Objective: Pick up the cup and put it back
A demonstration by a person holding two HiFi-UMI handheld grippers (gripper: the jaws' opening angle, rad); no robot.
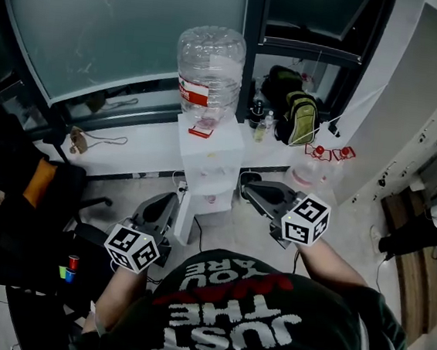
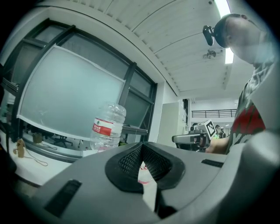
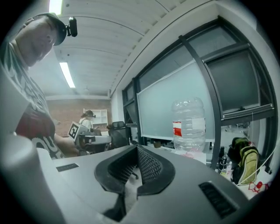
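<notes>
Cup: not surely made out in any view. A pale pinkish shape (image 1: 210,199) sits in the lower niche of the white water dispenser (image 1: 205,157). It shows again through the left tool's pads (image 2: 144,174). It may be the cup, but it is too small to tell. If so, it stands in the dispenser and in neither tool.

Dispenser stands at the edge of the low white table (image 1: 128,147), with a big clear bottle (image 1: 209,64) on top and a backpack (image 1: 299,113) off to its right.

Left tool (image 1: 171,199) and right tool (image 1: 248,189) are both closed tip to tip with nothing between the pads. They are held about level on either side of the dispenser, near it but not touching.

Step, as a judgement: empty tools fit a reach toward the cup, or a cup already set back. The pictures don't settle which. Any grasp would need the pads opened.
</notes>
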